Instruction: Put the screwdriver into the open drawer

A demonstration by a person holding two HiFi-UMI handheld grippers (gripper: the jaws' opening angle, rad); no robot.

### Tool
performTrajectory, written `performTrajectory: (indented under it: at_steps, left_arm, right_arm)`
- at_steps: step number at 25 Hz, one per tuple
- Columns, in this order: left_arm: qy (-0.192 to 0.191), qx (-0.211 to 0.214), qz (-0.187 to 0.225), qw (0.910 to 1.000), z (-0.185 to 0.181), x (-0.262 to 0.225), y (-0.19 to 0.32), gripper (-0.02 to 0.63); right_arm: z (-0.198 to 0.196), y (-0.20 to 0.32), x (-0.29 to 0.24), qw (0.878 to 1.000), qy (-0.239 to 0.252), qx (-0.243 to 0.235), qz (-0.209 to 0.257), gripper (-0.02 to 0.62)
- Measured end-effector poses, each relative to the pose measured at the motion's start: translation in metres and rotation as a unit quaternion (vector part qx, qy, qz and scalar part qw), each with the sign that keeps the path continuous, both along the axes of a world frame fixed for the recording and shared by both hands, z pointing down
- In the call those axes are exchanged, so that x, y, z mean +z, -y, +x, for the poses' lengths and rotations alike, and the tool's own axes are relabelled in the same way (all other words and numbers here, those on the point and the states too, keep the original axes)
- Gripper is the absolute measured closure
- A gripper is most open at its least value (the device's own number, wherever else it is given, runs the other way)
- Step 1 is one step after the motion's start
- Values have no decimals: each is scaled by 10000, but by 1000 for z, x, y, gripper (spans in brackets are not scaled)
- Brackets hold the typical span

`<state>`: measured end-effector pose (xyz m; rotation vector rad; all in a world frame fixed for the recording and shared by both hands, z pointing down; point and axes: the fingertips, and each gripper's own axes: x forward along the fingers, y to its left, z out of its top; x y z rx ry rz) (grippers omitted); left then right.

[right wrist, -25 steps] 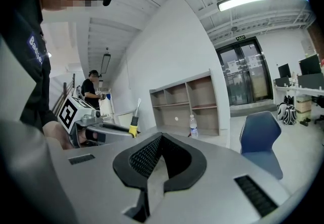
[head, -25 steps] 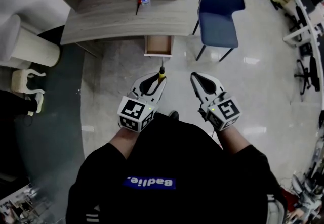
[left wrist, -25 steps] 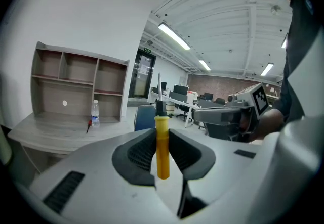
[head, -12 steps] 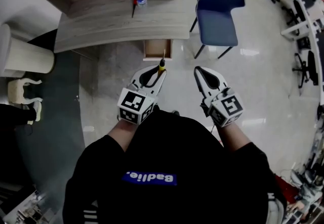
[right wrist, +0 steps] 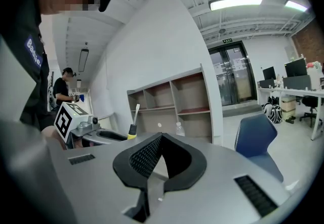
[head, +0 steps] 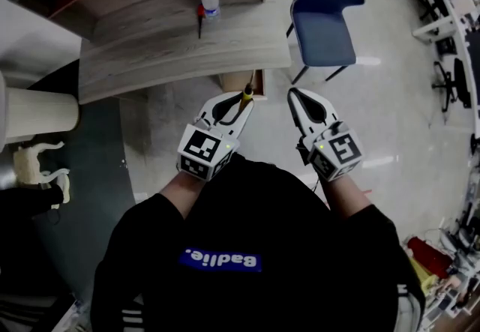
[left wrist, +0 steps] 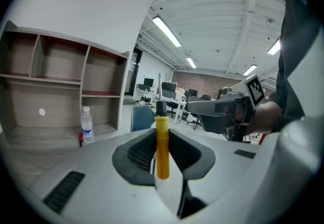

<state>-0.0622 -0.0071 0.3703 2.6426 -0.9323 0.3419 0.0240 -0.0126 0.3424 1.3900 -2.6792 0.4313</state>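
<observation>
Screwdriver (left wrist: 162,147): its yellow handle is clamped between the pads of my left gripper (head: 234,102). In the left gripper view it stands upright across the jaws, with the black collar and metal shaft sticking out past the fingertips. In the head view the shaft points toward the open drawer (head: 259,83), which hangs out from under the front edge of the desk (head: 172,46). The tip is near the drawer front; I cannot tell whether it overlaps. Right gripper (right wrist: 161,139) is beside the left, jaws pressed together, nothing between them. A blue chair (head: 322,12) is right of the drawer, and a water bottle (head: 211,1) is on the desk.
</observation>
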Motion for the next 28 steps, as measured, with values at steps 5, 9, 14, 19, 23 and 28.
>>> performTrajectory:
  at_steps: [5, 9, 14, 19, 23, 28]
  left_arm:
    - [-71, 293, -94, 9995, -7, 14, 18, 531]
    - [-19, 323, -211, 9993, -1, 24, 23, 531]
    - [110, 248, -373, 9989, 10, 43, 28, 531]
    - [237, 101, -477, 9985, 27, 51, 39, 531]
    - [285, 50, -599, 9978, 41, 66, 43, 531]
    - [516, -29, -735, 9960, 50, 98, 50, 531]
  right_arm:
    - [-11, 20, 0, 9997, -10, 216, -70, 566]
    - [-14, 27, 6, 9998, 18, 130, -119, 566]
    - [-7, 37, 16, 9997, 21, -101, -232, 566]
    - [9, 48, 20, 9989, -9, -300, -349, 566]
    - [20, 57, 29, 9979, -47, -458, -459, 566]
    - [35, 70, 41, 9971, -15, -491, -581, 566]
